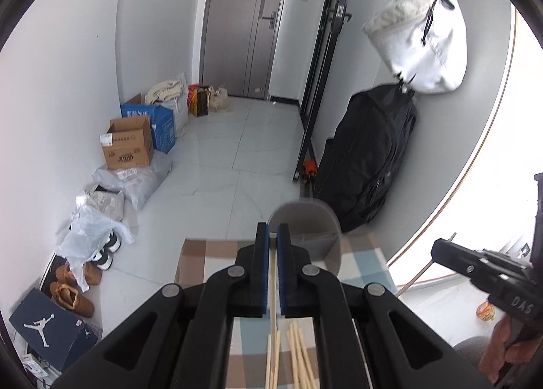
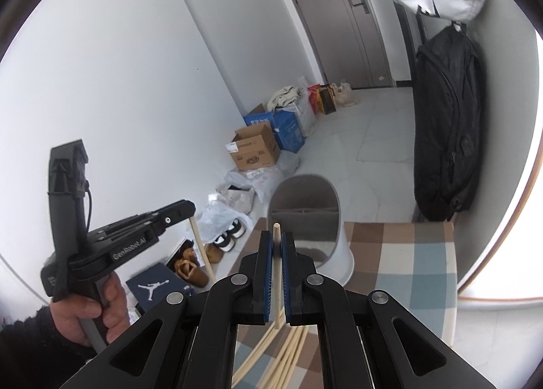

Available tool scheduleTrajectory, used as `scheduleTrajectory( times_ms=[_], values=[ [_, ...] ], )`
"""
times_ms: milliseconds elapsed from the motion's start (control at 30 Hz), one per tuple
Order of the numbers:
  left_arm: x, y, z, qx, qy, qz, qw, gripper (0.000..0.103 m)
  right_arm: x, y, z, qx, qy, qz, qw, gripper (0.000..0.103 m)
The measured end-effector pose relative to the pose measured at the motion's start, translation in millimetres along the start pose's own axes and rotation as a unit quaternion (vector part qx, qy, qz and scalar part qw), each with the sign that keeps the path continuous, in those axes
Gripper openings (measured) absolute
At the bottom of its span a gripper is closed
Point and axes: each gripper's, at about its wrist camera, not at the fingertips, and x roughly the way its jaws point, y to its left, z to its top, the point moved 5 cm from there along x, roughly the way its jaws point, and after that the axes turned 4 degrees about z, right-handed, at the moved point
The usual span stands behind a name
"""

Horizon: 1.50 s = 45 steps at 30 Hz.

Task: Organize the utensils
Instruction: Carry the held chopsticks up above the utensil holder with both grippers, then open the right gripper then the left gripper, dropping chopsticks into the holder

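Observation:
My left gripper (image 1: 272, 233) is shut on a pale wooden chopstick (image 1: 272, 287) that runs down between its blue pads. It also shows in the right wrist view (image 2: 188, 211), its chopstick (image 2: 203, 250) hanging below. My right gripper (image 2: 277, 239) is shut on another chopstick (image 2: 277, 273) whose tip sticks up past the pads. It shows at the right of the left wrist view (image 1: 441, 246). A grey and white utensil holder (image 2: 307, 219) with a divider stands just ahead of both grippers (image 1: 305, 233). Several loose chopsticks (image 1: 298, 355) lie below on the checked cloth (image 2: 404, 253).
The checked cloth covers a small surface with the floor beyond. Cardboard boxes (image 1: 130, 143), bags and shoes (image 1: 73, 294) line the left wall. A black bag (image 1: 370, 158) and a white bag (image 1: 424, 43) hang at the right. A door (image 1: 244, 16) is at the back.

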Motion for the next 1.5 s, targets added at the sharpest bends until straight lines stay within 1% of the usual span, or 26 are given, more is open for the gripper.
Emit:
scheduleTrajectory(
  times_ms=[133, 300, 367, 433, 533, 633, 733, 867, 967, 1067, 1167, 1267, 1300, 1333, 1400, 1433, 1467, 1500],
  values=[
    [-9.7, -13.1, 40.4, -0.001, -0.033, -0.006, 0.9994, 0.001, -3.8, 7.7, 36.7, -0.019, -0.005, -0.002, 1.000, 0.005],
    [-4.6, -16.7, 75.7, -0.010, -0.060, -0.010, 0.9981, 0.001, -4.7, 13.4, 77.8, -0.037, -0.023, -0.007, 0.999, 0.005],
    [0.5, -16.2, 82.9, -0.015, -0.067, -0.011, 0.9976, 0.001, -2.2, 12.7, 93.5, -0.040, -0.029, -0.010, 0.999, 0.005],
    [8.2, -17.0, 90.8, -0.011, -0.080, -0.004, 0.9968, 0.001, 2.3, 10.4, 107.7, -0.043, -0.037, -0.017, 0.998, 0.005],
    [22.4, -15.4, 94.4, -0.009, -0.090, 0.000, 0.9959, 0.001, 11.9, 4.2, 120.1, -0.044, -0.048, -0.026, 0.998, 0.005],
    [35.9, -9.7, 94.3, -0.023, -0.089, -0.009, 0.9958, 0.001, 26.3, -3.8, 127.0, -0.042, -0.053, -0.034, 0.997, 0.005],
    [50.8, -4.8, 88.1, -0.031, -0.085, -0.014, 0.9958, 0.001, 44.3, -13.0, 128.3, -0.045, -0.051, -0.047, 0.997, 0.005],
    [63.7, -4.4, 87.0, -0.034, -0.087, -0.020, 0.9955, 0.001, 62.7, -22.4, 126.9, -0.050, -0.050, -0.053, 0.996, 0.005],
    [71.9, -6.8, 86.2, -0.024, -0.094, -0.013, 0.9952, 0.001, 72.6, -29.2, 122.3, -0.055, -0.045, -0.058, 0.996, 0.005],
    [86.2, -7.3, 80.7, -0.023, -0.081, -0.012, 0.9964, 0.001, 83.7, -33.5, 115.4, -0.059, -0.039, -0.059, 0.996, 0.005],
    [95.7, -5.8, 69.1, -0.026, -0.067, -0.022, 0.9971, 0.001, 95.4, -35.9, 106.1, -0.057, -0.027, -0.057, 0.996, 0.005],
    [99.4, -5.3, 59.1, -0.021, -0.053, -0.046, 0.9973, 0.001, 104.8, -41.8, 95.0, -0.046, -0.019, -0.048, 0.998, 0.005],
    [99.0, -5.3, 57.2, -0.017, -0.049, -0.055, 0.9971, 0.001, 107.5, -44.2, 91.5, -0.039, -0.014, -0.040, 0.998, 0.005],
    [97.9, -5.2, 56.4, -0.013, -0.046, -0.063, 0.9969, 0.001, 109.3, -45.8, 88.7, -0.033, -0.010, -0.033, 0.999, 0.008],
    [97.6, -5.4, 56.1, -0.012, -0.031, -0.083, 0.9960, 0.001, 108.8, -51.1, 84.1, -0.013, -0.007, -0.018, 1.000, 0.008],
    [99.7, -5.7, 56.6, -0.013, -0.020, -0.091, 0.9955, 0.001, 107.3, -54.2, 82.3, -0.004, -0.006, -0.010, 1.000, 0.012],
    [101.5, -4.2, 56.9, -0.015, -0.003, -0.098, 0.9950, 0.002, 104.9, -57.5, 80.3, 0.007, -0.007, -0.005, 1.000, 0.022],
    [101.9, -1.1, 57.4, -0.019, 0.011, -0.108, 0.9939, 0.002, 100.8, -60.8, 78.7, 0.019, -0.010, 0.004, 1.000, 0.029]
  ],
)
